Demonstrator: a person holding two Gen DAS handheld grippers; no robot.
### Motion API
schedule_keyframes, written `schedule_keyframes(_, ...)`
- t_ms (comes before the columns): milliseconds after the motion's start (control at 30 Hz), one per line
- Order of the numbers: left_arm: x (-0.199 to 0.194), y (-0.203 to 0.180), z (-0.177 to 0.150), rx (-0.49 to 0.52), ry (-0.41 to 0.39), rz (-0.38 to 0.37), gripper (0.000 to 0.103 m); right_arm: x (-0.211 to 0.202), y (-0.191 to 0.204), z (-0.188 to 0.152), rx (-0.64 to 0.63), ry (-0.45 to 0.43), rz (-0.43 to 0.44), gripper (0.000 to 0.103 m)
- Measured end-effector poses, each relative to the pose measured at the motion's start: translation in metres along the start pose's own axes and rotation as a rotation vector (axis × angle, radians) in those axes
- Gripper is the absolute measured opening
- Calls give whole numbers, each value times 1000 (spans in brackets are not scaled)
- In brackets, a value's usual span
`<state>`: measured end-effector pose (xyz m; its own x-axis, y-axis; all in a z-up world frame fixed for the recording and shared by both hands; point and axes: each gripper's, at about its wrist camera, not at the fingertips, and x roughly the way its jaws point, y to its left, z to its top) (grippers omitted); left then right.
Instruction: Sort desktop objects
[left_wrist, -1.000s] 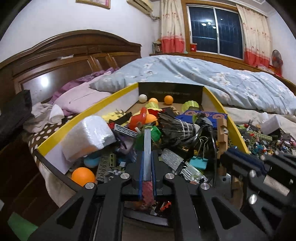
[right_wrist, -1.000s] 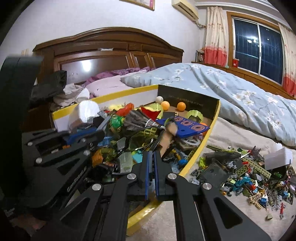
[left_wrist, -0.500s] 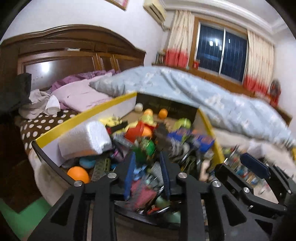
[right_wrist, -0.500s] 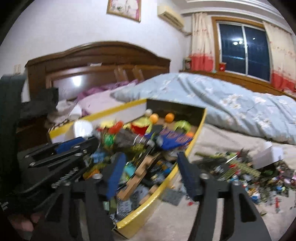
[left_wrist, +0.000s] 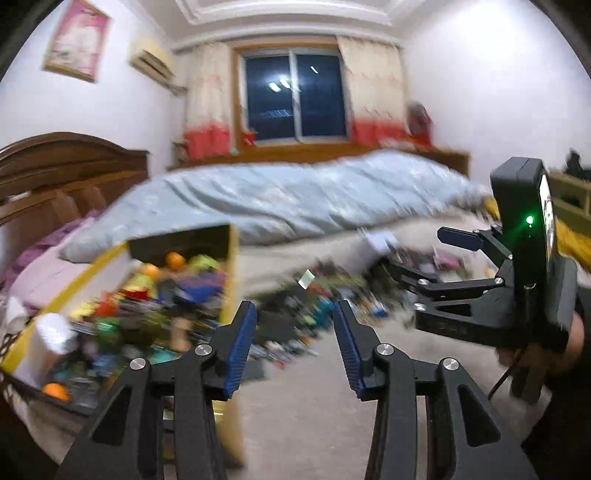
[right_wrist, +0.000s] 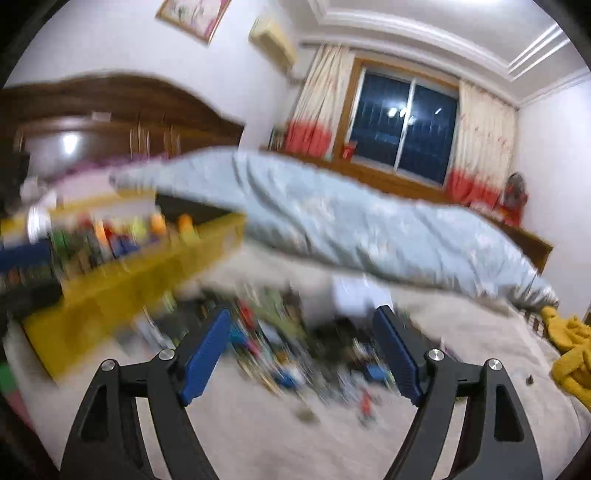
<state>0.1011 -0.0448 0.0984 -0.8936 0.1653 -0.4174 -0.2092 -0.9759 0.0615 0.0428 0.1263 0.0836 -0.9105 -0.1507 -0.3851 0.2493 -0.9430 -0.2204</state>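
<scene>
A yellow-rimmed box (left_wrist: 231, 273) full of mixed toys sits at the left of the bed; it also shows in the right wrist view (right_wrist: 122, 284), blurred. A loose pile of small building bricks (left_wrist: 321, 306) lies on the beige sheet to its right, seen blurred in the right wrist view (right_wrist: 291, 354). My left gripper (left_wrist: 293, 314) is open and empty, held above the sheet between box and pile. My right gripper (right_wrist: 301, 321) is open and empty above the pile; it shows from the side in the left wrist view (left_wrist: 428, 251).
A light blue quilt (left_wrist: 280, 195) lies across the bed behind the box and pile. A wooden headboard (right_wrist: 110, 110) stands at the left. A yellow cloth (right_wrist: 572, 354) lies at the right edge. A small white box (left_wrist: 380, 238) sits beyond the pile.
Both grippers went from shut to wide open, rose and swung right, away from over the toy box toward the brick pile. The views are motion-blurred now.
</scene>
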Motion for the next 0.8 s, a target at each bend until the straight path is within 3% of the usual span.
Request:
schedule_keyframes(100, 32, -1, -4, -84, 94, -3, 45, 35, -29, -44, 38, 191, 174, 77)
schedule_keyframes(167, 50, 4, -7, -153, 142, -35, 43, 58, -32, -55, 63, 316, 290, 74)
schedule_keyframes(233, 65, 1, -9, -164, 183, -23, 43, 72, -33, -54, 68, 360, 354, 71)
schedule_keyframes(367, 92, -12, -18, -127, 251, 6, 43, 86, -20, -50, -7, 385, 364, 61)
schedule_keyframes(500, 128, -13, -33, -103, 341, 123, 43, 92, -17, -51, -42, 397, 360, 44)
schedule_keyframes(600, 145, -4, -38, -153, 385, 119, 43, 94, -25, -52, -10, 394, 353, 21)
schedule_keyframes(733, 146, -5, -36, -148, 386, 93, 41, 91, -30, -55, 21, 385, 356, 12)
schedule_keyframes(800, 146, -8, -35, -140, 382, 79, 34, 90, -30, -58, 47, 392, 369, 11)
